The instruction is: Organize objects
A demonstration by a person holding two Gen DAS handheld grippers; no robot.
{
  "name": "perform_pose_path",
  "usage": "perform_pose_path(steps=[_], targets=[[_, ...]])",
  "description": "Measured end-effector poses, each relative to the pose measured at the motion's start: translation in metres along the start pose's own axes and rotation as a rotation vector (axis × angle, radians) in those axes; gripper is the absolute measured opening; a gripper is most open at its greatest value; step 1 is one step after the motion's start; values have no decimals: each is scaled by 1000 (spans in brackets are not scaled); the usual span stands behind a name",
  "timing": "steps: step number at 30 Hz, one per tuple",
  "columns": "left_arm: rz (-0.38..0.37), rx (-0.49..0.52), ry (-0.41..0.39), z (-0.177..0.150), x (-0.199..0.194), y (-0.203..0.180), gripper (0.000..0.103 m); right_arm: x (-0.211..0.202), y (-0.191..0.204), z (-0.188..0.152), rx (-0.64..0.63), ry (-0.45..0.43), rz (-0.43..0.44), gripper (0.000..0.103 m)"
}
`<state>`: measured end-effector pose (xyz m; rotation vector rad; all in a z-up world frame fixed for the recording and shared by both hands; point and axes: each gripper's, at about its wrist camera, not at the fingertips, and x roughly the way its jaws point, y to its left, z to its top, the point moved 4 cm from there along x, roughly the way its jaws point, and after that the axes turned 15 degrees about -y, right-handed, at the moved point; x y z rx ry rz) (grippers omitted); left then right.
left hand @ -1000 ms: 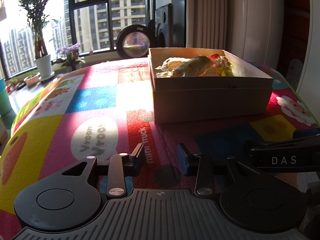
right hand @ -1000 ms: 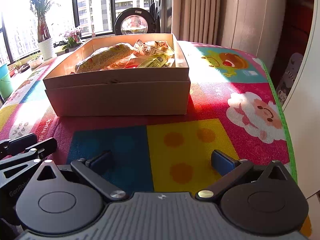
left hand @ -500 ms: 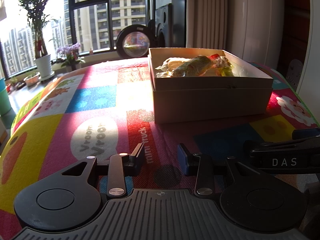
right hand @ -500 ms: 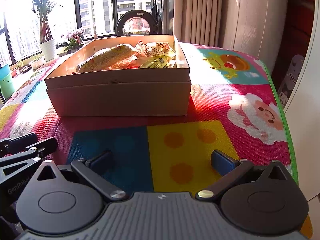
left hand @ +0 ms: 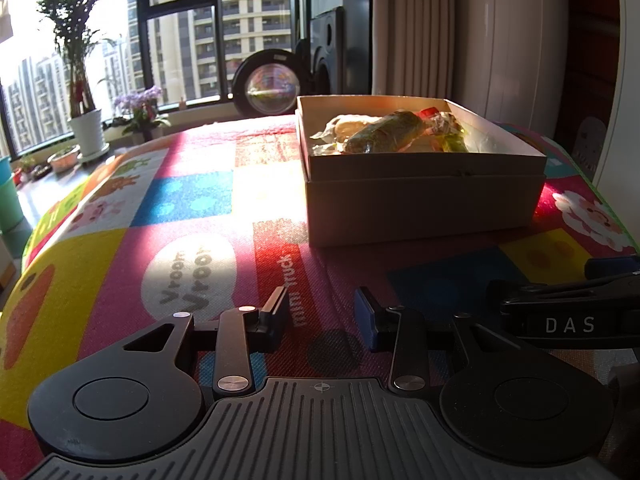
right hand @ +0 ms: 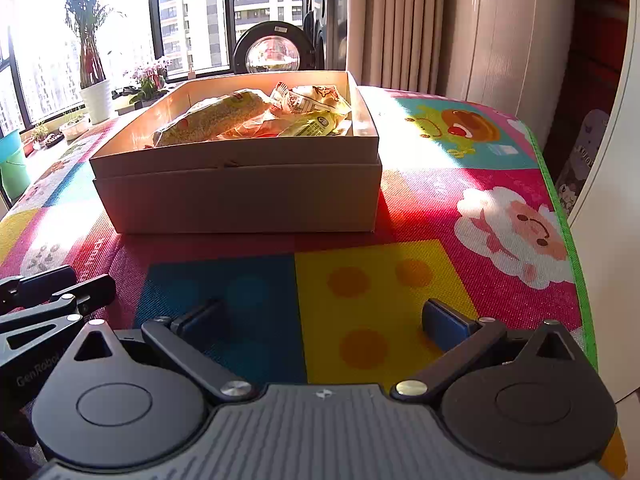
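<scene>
While the left hand-held gripper (left hand: pixel 322 316) is sitting narrowed and empty and the right hand-held gripper (right hand: pixel 326 318) is gaping wide, both are hovering low over the tabletop (right hand: pixel 360 280); reaching the snack packets (right hand: pixel 256 116) lying inside the cardboard box (right hand: pixel 240 196) means clearing its near wall.

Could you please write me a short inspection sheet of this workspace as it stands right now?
Surface: colourful play mat, part sunlit.
Job's things: open cardboard box on the mat, holding several snack packets.
Clutter: nothing seen loose on the mat.
Grippers: left gripper jaws narrowly open, empty; right gripper jaws wide open, empty; both low over the mat, short of the box.
Cables: nothing seen.
Surroundings: window, potted plants, curtain.
</scene>
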<state>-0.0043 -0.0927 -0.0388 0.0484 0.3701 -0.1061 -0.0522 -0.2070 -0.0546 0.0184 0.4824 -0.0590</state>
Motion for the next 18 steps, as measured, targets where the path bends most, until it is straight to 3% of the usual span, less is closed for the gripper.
perform_pose_path(steps=[18], targets=[[-3,-7,1,0,0,0,40,0,0,0,2,-1,1,103]])
